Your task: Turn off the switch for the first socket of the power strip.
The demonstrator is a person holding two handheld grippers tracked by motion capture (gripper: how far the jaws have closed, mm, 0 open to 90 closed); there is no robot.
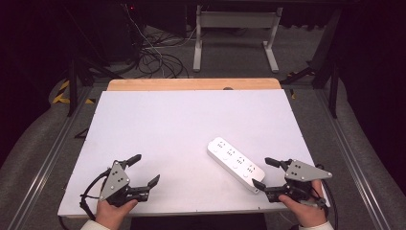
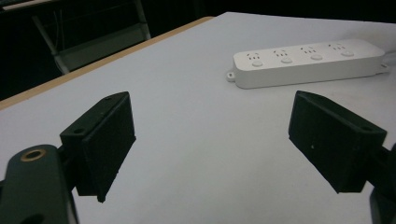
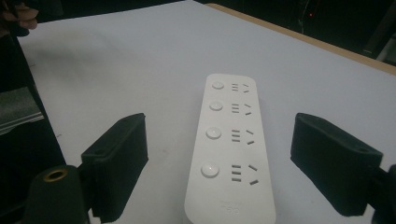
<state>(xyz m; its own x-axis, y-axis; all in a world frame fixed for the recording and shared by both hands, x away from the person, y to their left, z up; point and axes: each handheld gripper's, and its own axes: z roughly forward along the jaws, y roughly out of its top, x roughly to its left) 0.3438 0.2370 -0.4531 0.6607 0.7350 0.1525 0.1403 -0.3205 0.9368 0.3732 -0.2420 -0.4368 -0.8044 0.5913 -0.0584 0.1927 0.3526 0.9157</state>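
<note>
**benchrat:** So where's everything sitting? Looks like the white power strip (image 1: pixel 235 164) is lying flat on the worktop (image 1: pixel 158 124), toward the near right, angled with one end pointing at the person's right hand.

**gripfan:** Yep. The right hand-held gripper (image 1: pixel 266 173) is right at that near end, jaws spread wide, nothing between them yet. In the right gripper view the power strip (image 3: pixel 231 144) runs straight up the middle between the two black jaws, four sockets with buttons facing up. No contact that I can make out.

**benchrat:** And the left hand-held gripper (image 1: pixel 144 169)?

**gripfan:** Also released, wide open, empty, hovering near the front edge and well apart from the strip. From the left gripper view the power strip (image 2: pixel 308 62) is off ahead and to the right.

**benchrat:** Tips for the grab?

**gripfan:** My guess: keep the right one centred on the strip's long axis, push forward so the jaws bracket the narrow sides, then close on the flat side walls, not the rounded corner. Stay low so the pads catch the body and it doesn't skate.
</note>
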